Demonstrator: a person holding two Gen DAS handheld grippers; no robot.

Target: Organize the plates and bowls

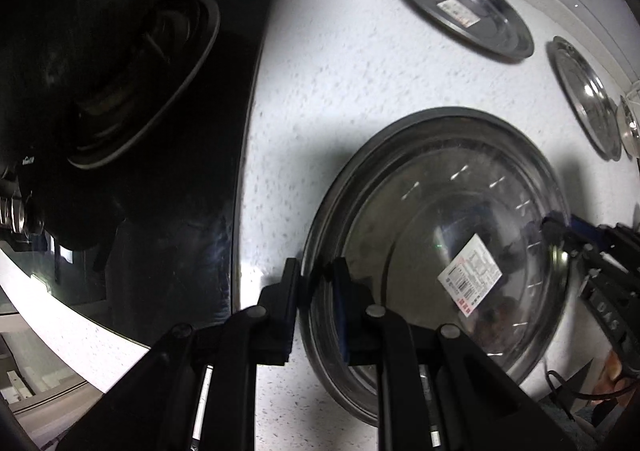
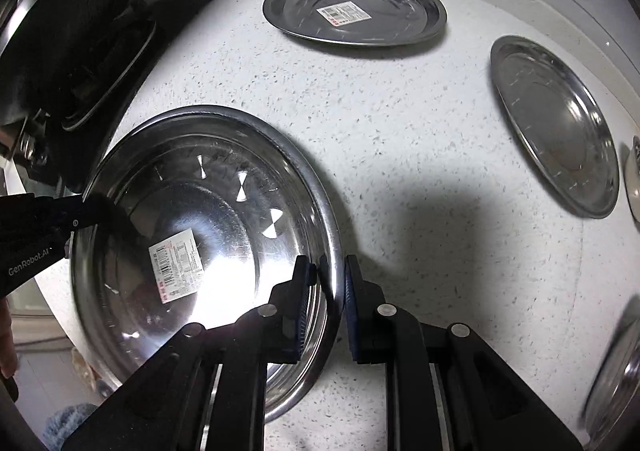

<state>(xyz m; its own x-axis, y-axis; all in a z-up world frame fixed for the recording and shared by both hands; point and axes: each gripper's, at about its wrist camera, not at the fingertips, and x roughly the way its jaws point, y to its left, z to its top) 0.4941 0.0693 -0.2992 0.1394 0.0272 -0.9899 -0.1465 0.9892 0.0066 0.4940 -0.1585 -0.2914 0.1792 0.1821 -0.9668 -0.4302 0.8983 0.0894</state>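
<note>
Left wrist view looks down on the left gripper, clamped on the near rim of a large steel bowl over the speckled white counter; the right gripper pinches the bowl's opposite rim, beyond the left gripper and off to its right. Only this view shows much of the black glass hob to the left gripper's left, with a burner ring on it. Right wrist view shows the right gripper closed on its own side of the bowl, one finger inside the rim and one outside, and the left gripper across the bowl from it. A barcode label lies on the bowl's floor. Ahead of both grippers lie a labelled steel plate and a plain steel plate; this view shows them more fully, plus a blurred steel dish at the right gripper's right.
</note>
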